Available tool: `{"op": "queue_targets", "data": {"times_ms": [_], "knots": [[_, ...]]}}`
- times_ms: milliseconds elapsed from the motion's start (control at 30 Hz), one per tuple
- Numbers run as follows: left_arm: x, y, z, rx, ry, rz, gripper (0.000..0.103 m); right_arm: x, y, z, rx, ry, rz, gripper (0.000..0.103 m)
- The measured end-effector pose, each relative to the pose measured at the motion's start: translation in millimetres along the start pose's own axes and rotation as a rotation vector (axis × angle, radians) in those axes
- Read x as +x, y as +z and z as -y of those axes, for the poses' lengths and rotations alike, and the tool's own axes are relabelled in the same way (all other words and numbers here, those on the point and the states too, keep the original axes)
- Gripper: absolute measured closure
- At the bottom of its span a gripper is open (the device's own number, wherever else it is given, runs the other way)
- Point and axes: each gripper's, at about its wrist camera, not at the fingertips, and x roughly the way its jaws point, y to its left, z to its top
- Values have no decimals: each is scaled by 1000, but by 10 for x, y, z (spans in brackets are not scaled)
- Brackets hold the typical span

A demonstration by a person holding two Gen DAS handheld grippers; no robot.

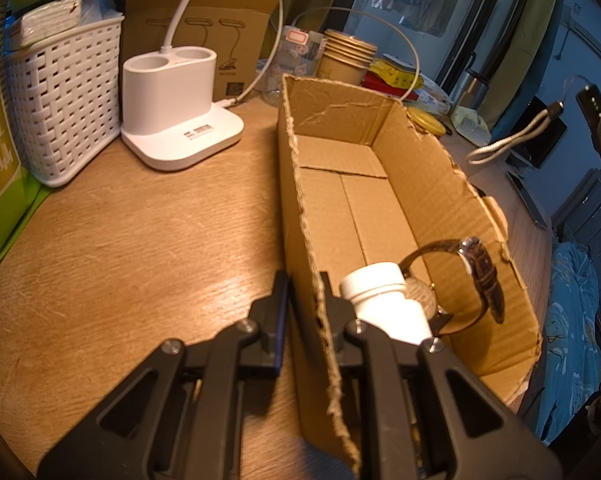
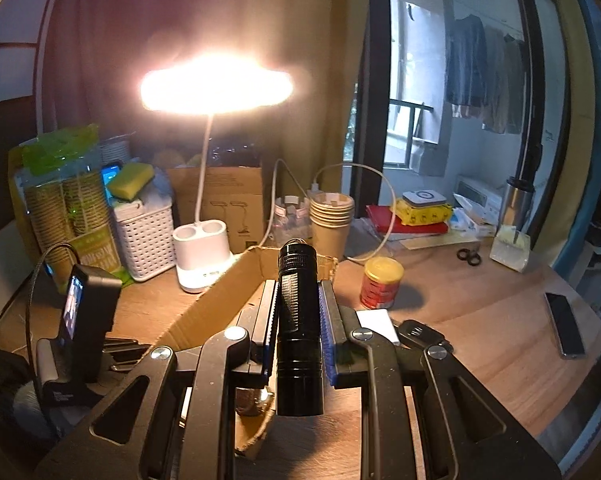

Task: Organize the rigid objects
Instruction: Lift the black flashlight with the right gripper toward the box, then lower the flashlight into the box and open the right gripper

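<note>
An open cardboard box (image 1: pixel 432 200) lies on the wooden desk. Inside it are a white plastic bottle (image 1: pixel 384 300) and a brown-strapped wristwatch (image 1: pixel 480 272). My left gripper (image 1: pixel 304 292) is shut on the box's near left wall, one finger outside and one inside. My right gripper (image 2: pixel 298 292) is shut on a black flashlight (image 2: pixel 298 320) and holds it above the box (image 2: pixel 220 292). The left gripper's body and its camera screen (image 2: pixel 76 312) show at the left of the right wrist view.
A white lamp base (image 1: pixel 176 104) and a white woven basket (image 1: pixel 64 104) stand left of the box. The lit lamp (image 2: pixel 216 84) glares. Paper cups (image 2: pixel 330 220), a red can (image 2: pixel 380 284), a phone (image 2: pixel 566 328), scissors (image 2: pixel 469 257) and a black key fob (image 2: pixel 418 334) lie on the right.
</note>
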Motion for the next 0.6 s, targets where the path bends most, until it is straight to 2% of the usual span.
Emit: {"op": "queue_targets", "data": {"times_ms": [267, 600], "knots": [[1, 0, 0, 0, 0, 0, 89, 264, -105, -79, 12, 63, -62, 82], [1, 1, -1, 0, 0, 0, 89, 554, -273, -34, 55, 82, -141, 82]]}}
